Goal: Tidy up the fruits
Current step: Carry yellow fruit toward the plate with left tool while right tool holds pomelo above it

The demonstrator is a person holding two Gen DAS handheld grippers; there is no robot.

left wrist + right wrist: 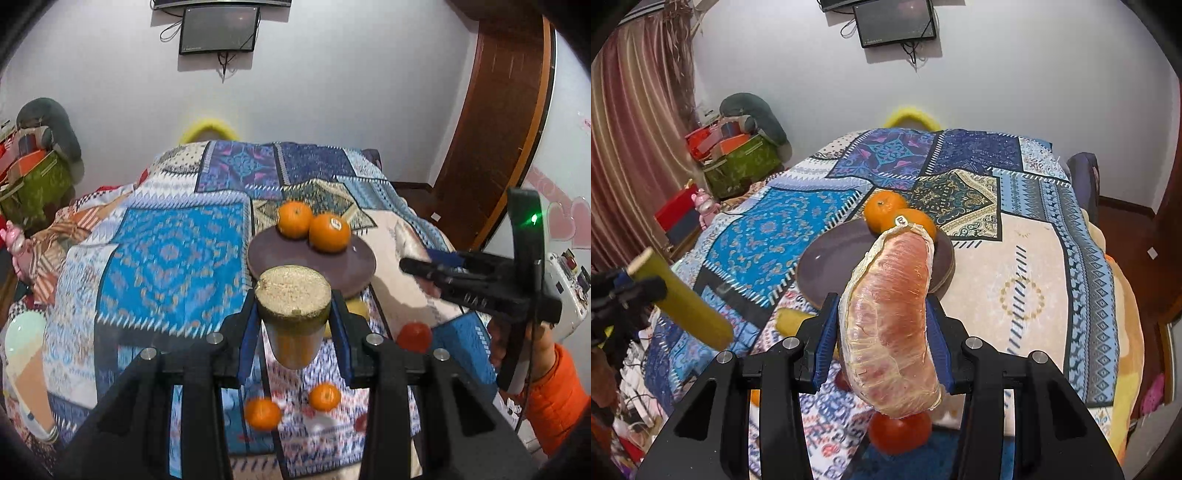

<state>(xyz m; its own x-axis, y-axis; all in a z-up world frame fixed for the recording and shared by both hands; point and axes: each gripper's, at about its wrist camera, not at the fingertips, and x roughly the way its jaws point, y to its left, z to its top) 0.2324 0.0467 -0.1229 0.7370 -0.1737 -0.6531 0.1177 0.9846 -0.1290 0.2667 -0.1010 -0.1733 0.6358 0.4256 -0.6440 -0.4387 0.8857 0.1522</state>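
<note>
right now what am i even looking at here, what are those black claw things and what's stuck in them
Those claws are hand-held grippers, one in each of a person's hands, each with a fisheye camera looking along its two fingers. So you get two pictures of the same patterned bedspread.

In the left camera's picture, the left gripper is closed on a greenish-yellow stalk piece, seen end-on. It looks like sugarcane, but I can't be sure.

In the right camera's picture, the right gripper is closed on a plastic-wrapped pink citrus wedge, likely pomelo.

On the bedspread sits a dark round plate holding two oranges. Nearer the cameras, off the plate, lie small tangerines and a red fruit.
</note>
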